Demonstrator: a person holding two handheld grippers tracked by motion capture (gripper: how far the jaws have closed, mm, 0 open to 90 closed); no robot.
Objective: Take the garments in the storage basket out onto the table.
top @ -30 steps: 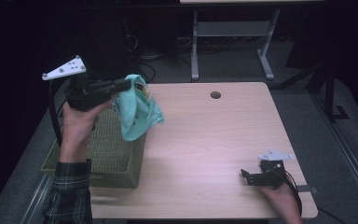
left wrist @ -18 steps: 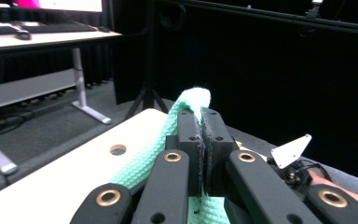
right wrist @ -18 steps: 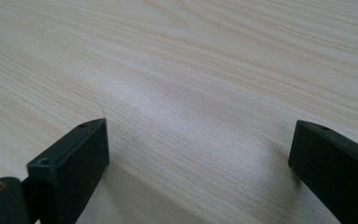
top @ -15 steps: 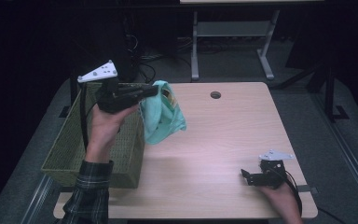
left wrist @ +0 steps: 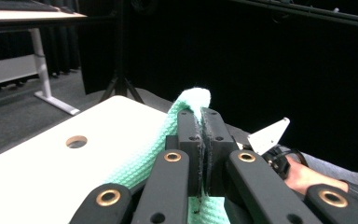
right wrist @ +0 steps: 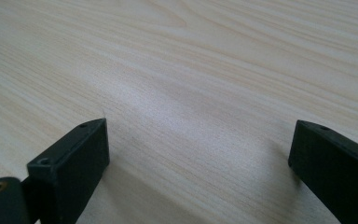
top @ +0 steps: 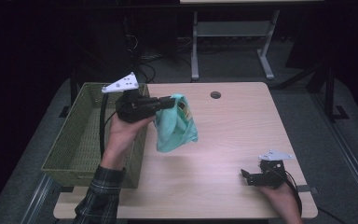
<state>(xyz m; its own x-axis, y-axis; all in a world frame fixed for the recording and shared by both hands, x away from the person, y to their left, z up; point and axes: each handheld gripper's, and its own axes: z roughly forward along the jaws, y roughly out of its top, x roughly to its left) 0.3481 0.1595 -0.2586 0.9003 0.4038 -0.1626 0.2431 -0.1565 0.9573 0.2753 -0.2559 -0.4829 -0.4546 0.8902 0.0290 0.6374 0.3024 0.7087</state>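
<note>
A mint-green knitted cloth (top: 176,126) hangs in the air over the left part of the wooden table (top: 233,121), just right of the basket. My left gripper (top: 170,101) is shut on its top edge and holds it up. In the left gripper view the cloth (left wrist: 154,149) is pinched between the two jaws, with my left gripper (left wrist: 201,121) closed tight on a fold. My right gripper (top: 245,176) rests low on the table near the front right corner, jaws wide apart. Between its jaws my right gripper (right wrist: 200,149) has only bare tabletop.
A green wicker basket (top: 81,135) stands on the table's left side, under my left forearm. A round cable hole (top: 215,94) sits near the table's far edge. A white desk frame (top: 233,32) stands on the floor beyond. The other hand shows far off (left wrist: 303,175).
My left gripper has carried the green cloth to the right, from above the basket out over the tabletop. The right gripper has stayed where it was.
</note>
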